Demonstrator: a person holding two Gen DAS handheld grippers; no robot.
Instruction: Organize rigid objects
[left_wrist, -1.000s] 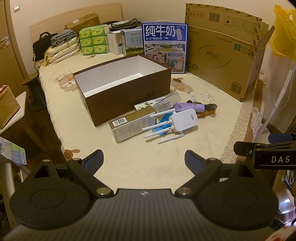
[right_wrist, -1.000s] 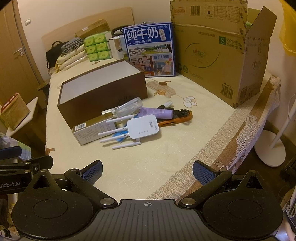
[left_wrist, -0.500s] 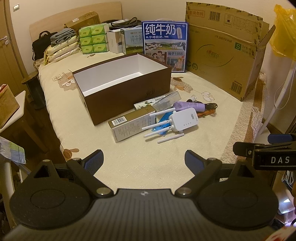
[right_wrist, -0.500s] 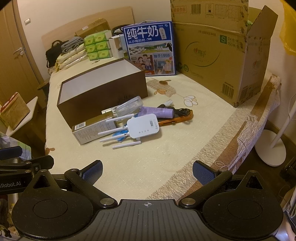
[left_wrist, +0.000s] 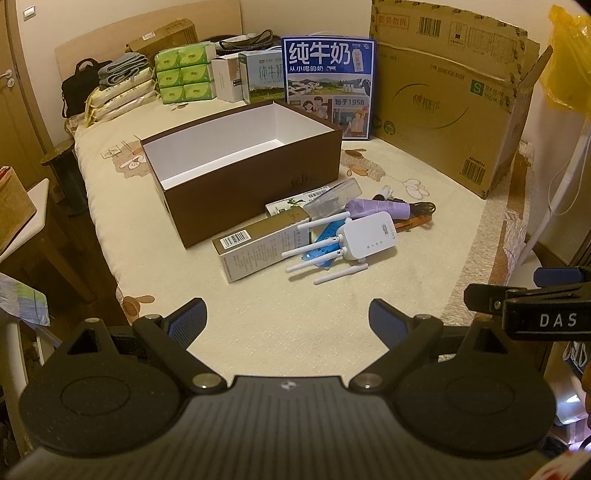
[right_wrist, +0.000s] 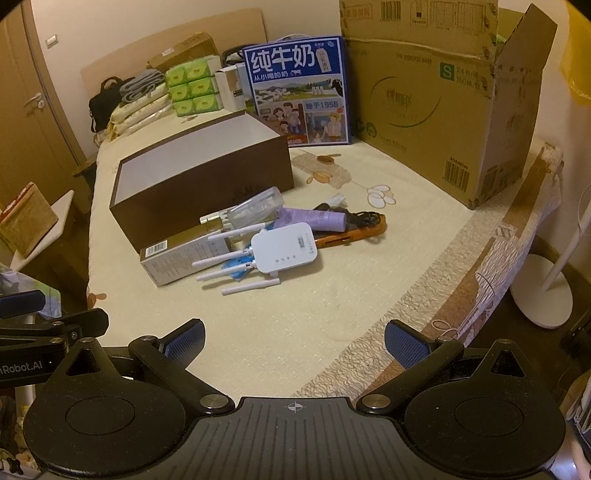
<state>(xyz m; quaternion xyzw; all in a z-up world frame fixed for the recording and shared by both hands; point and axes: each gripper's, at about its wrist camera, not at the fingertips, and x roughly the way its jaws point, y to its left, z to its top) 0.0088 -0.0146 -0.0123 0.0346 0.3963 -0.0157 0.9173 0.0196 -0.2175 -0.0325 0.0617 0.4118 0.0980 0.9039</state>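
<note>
Both of your grippers are spread wide and hold nothing: the left gripper (left_wrist: 287, 317) and the right gripper (right_wrist: 294, 339) hover over the near edge of the bed (left_wrist: 258, 317), well apart from the pile, likely staged for a first reach. The brown box (left_wrist: 236, 173) sits open-topped with a bare white inside toward the bed's middle, its long side facing the clutter, so it reads as the drop target. The loose things lie heaped just in front of it: the white router (left_wrist: 367, 236) with its antennas splayed toward you lies on top and closest, partly over a blue item (left_wrist: 325, 249). The long carton (left_wrist: 262, 243) lies flat, close by the box's near wall. A clear case (left_wrist: 334, 197), a purple tube (left_wrist: 380, 208) and an orange tool (right_wrist: 351, 234) are stacked behind. The router looks like the easiest first pick since nothing covers it; grip the body, not the antennas. The big cardboard box (left_wrist: 450, 96) stands along the far right edge, out of the way.
</note>
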